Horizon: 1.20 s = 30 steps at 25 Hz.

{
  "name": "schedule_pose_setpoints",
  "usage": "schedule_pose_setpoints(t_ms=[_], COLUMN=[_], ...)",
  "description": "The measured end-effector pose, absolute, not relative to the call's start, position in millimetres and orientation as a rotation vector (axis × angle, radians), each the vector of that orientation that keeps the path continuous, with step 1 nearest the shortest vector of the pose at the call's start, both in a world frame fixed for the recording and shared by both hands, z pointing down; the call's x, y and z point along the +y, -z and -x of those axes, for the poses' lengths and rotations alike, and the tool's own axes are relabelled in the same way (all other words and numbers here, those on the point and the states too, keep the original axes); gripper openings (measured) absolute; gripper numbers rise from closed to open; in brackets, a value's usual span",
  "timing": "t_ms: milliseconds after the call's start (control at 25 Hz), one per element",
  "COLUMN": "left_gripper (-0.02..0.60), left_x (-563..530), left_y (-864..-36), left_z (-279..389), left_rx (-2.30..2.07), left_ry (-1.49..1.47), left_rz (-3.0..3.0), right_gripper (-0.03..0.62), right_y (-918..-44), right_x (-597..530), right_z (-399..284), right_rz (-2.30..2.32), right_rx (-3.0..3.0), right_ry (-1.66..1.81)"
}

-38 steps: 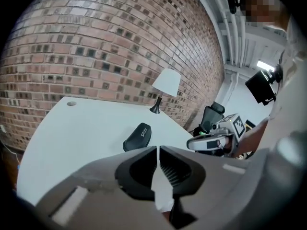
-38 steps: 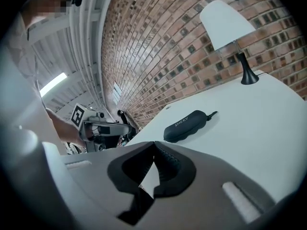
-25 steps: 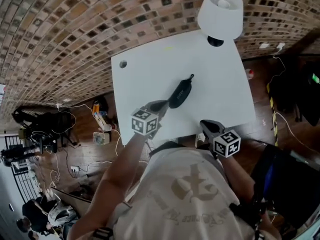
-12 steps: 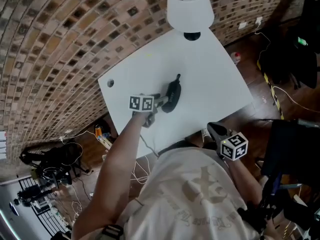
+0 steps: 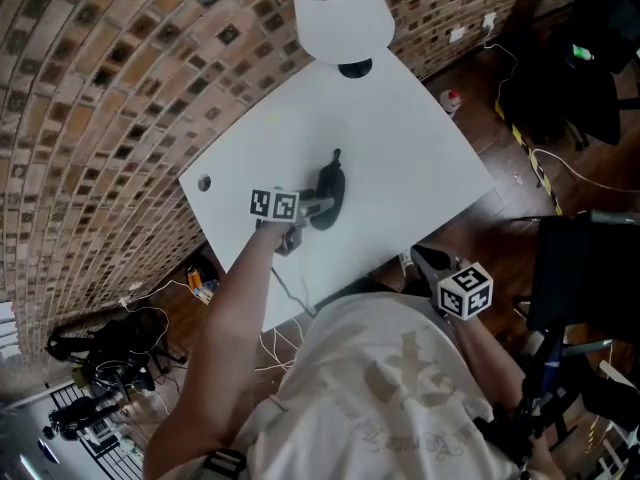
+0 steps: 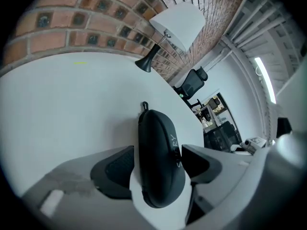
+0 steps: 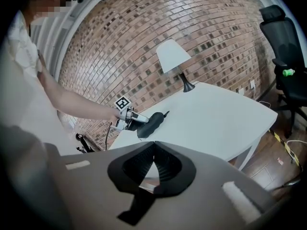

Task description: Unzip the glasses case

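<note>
White counter (image 5: pixel 420 158) set against a brick wall (image 5: pixel 100 88); a white-shaded lamp (image 5: pixel 342 13) on a dark base stands at the far corner. The glasses case (image 6: pixel 156 138), dark and oval, lies flat on the counter near its middle, closer to the person's left side and well apart from the lamp. Its long axis runs away from the person, and the small loop (image 6: pixel 144 105) at its far end points toward the lamp. The case looks closed; pale lettering along its side is too small to read. The left gripper (image 5: pixel 312 206) reaches in over the counter on an outstretched bare arm (image 5: pixel 235 308), angled downward. Its jaws are opening and straddle the near half of the case, one on each side. In the left gripper view a thin strip of white counter shows between the left pad and the case; the right pad sits right at the case's side, and whether it touches cannot be told. The right gripper (image 7: pixel 154 152) hangs off the near edge of the counter, beside the person's white shirt (image 5: pixel 390 388) and well apart from the case. Its jaws are closed together with nothing between them. A black office chair (image 7: pixel 283 37) stands off to the right of the counter, seen in the right gripper view.
</note>
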<state>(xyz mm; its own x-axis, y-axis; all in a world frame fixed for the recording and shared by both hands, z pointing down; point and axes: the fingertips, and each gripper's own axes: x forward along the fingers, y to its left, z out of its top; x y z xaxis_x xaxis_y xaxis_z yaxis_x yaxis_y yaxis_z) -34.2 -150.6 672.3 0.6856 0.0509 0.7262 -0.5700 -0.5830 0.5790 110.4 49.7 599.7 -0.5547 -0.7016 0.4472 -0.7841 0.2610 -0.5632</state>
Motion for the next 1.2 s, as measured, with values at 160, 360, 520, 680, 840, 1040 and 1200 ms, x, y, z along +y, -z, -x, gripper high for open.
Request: schedule_pose_setpoints(t_ms=[160,360,520,680,840,1040,1200], left_gripper=[0.388,0.417,0.448,0.291,0.287,0.282,0.281], left_x=[-144.4,-143.2,-135.2,-113.6,-119.8,-130.9,-144.8], left_y=[-681.9,-685.6,-687.5,-689.2,-689.6,-667.5,-616.4], left_z=[24.6,20.3,11.4,-11.4,-13.4,-11.8,-21.7], left_rx=[-0.362,-0.375,-0.398,-0.379,-0.456,-0.505,-0.512], left_ry=[-0.975,-1.043,-1.113,-1.142,-1.143,-0.812,-0.293], left_rz=[-2.018,-2.009,-1.985,-1.96,-1.985,-1.936,-1.856], right_gripper=[0.008,0.008,0.008,0.008,0.008,0.008,0.008], right_y=[-599.8,-606.3,-608.5,-607.2,-608.3,-611.9,-605.6], right_x=[46.1,43.6,38.8,32.8,30.2,31.4,21.3], right_z=[-109.5,-112.3,-116.0,-120.9,-125.7,-126.6,-122.7], right_rz=[-1.41,-1.405,-1.404,-1.407,-1.4,-1.358,-1.305], right_rx=[-2.406,-2.397,-2.393,-2.398,-2.403,-2.409,-2.445], right_ry=[-1.178,-1.193,-1.211,-1.216,-1.222,-1.223,-1.178])
